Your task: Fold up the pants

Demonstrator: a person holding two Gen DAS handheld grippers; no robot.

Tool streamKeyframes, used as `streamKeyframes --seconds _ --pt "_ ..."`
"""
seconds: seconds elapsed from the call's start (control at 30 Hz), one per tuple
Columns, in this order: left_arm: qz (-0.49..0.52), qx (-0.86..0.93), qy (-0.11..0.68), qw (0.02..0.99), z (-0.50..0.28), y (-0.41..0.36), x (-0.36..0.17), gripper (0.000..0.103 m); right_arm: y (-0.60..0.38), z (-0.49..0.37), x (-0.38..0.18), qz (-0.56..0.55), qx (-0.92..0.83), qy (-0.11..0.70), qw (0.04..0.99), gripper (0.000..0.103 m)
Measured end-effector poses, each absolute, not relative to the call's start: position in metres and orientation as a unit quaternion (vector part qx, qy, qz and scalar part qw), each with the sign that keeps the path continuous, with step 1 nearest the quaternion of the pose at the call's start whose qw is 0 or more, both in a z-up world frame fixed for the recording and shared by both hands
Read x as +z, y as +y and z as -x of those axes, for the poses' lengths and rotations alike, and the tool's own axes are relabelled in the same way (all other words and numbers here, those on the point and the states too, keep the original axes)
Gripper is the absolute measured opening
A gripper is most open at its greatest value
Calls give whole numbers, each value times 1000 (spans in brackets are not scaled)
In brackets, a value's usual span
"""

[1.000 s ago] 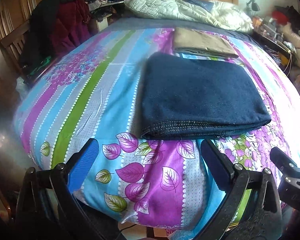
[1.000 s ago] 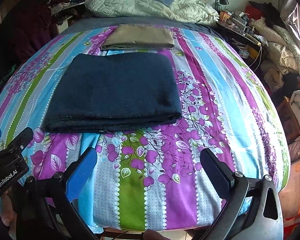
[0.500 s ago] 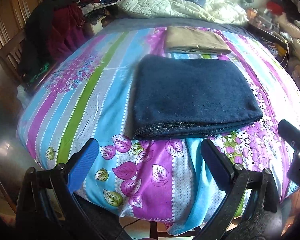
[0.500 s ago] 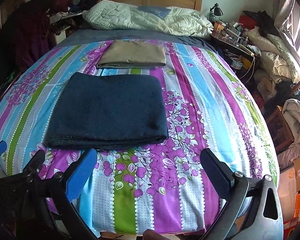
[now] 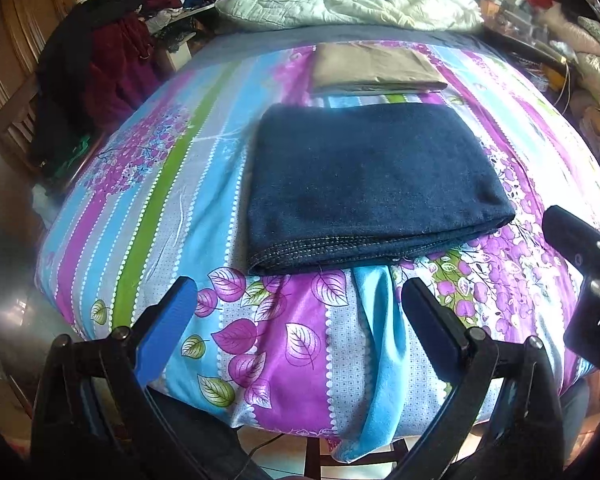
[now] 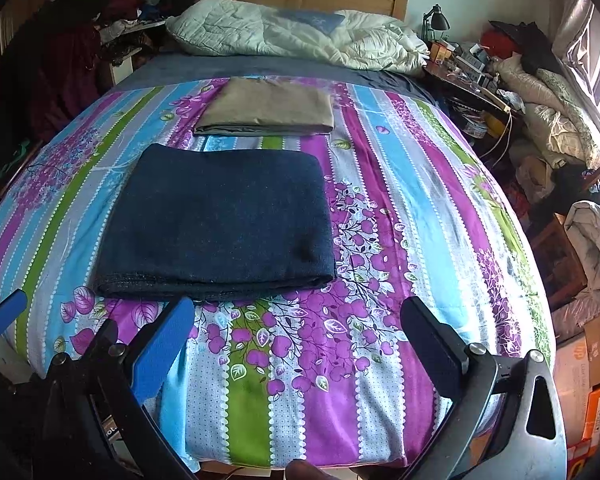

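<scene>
Pants folded on bed, both tools standing empty.

Left wrist view: left tool (image 5: 296,308) is hanging with jaws wide apart over the foot edge of the bed (image 5: 140,216), gripping nothing; dark blue pants (image 5: 372,184) are lying folded in a flat rectangle on the striped floral bedspread, just beyond the tool, with a folded tan garment (image 5: 372,68) lying apart behind them, toward the pillows. Right wrist view: right tool (image 6: 296,320) is likewise gaping wide and empty at the foot edge; pants (image 6: 220,220) are sitting ahead and left of it, not touching either finger.
</scene>
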State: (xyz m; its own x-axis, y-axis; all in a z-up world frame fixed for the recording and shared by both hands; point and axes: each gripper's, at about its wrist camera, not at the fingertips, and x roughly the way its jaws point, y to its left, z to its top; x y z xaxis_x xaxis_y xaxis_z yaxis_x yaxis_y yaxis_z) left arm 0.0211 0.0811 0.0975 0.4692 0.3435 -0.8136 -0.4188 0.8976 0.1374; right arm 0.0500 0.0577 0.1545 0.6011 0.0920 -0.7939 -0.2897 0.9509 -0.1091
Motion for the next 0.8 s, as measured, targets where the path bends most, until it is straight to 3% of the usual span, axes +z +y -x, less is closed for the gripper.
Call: streamKeyframes --seconds 0.8 --pt "50 203 470 857 -15 73 90 102 69 -43 145 117 121 442 881 103"
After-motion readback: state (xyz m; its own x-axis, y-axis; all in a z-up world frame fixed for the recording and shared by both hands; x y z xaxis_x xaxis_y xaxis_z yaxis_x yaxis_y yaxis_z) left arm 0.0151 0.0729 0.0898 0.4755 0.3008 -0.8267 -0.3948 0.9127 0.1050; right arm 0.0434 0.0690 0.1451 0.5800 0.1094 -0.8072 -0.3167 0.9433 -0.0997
